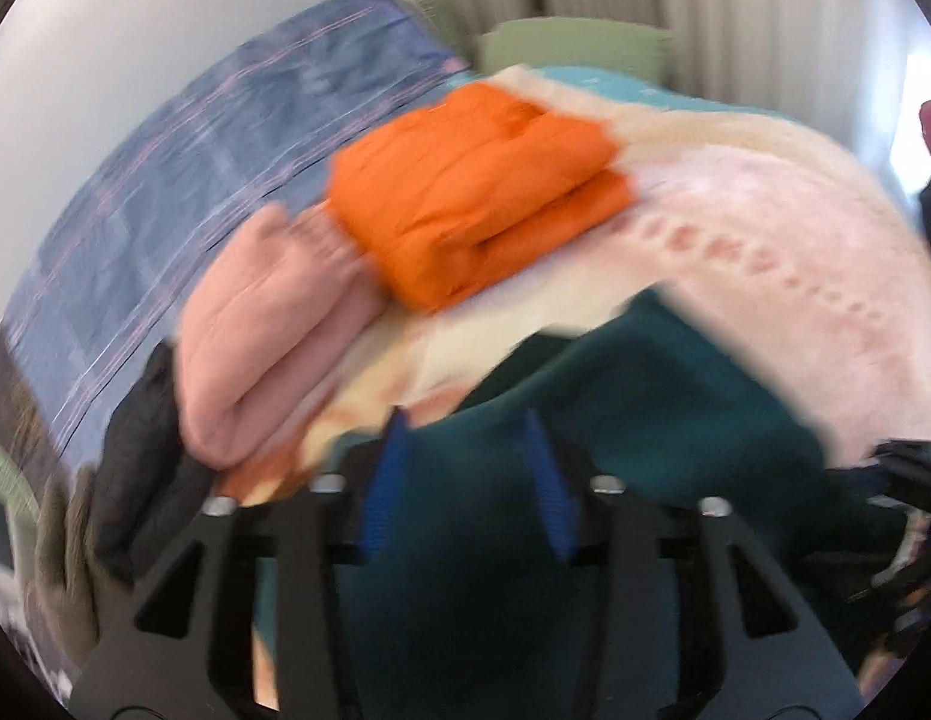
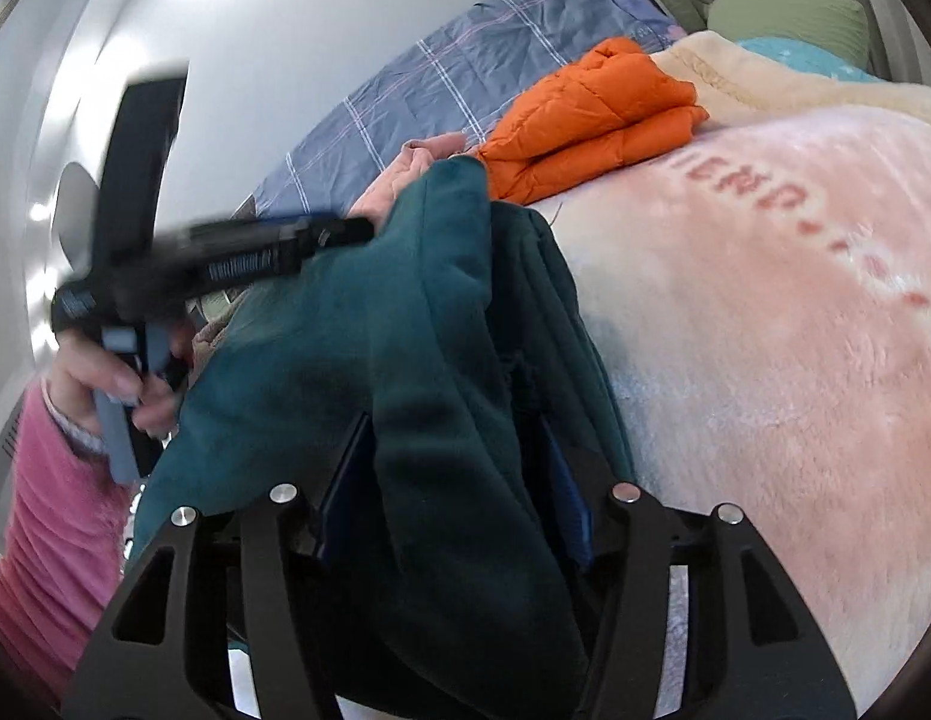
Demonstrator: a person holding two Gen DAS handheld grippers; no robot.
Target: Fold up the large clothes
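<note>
Nearest the right wrist camera, the right gripper (image 2: 459, 480) has its blue-padded fingers pinched on a thick fold of the dark teal garment (image 2: 405, 348), which bunches up between them and drapes forward over the pink blanket (image 2: 765, 360) on the bed. To the left in the same view, the person's left hand (image 2: 105, 384) (pink sleeve at the wrist) grips the handle of the left gripper (image 2: 351, 231), whose tip reaches into the far edge of the same teal cloth.

In the left wrist view, which is motion-blurred, the left gripper (image 1: 465, 468) shows its two blue fingers (image 1: 384, 480) set apart, with the teal garment (image 1: 645, 420) filling the space between and beyond them; I cannot tell whether it is clamping the fabric or merely lying against it.

Farther on, a folded pink garment (image 1: 261, 336) lies on the blanket, and just behind it, touching, sits a folded orange puffer jacket (image 1: 483, 198). A blue plaid quilt (image 1: 195, 180) runs along the wall side, and green pillows (image 2: 789, 15) lie at the far end of the bed.
</note>
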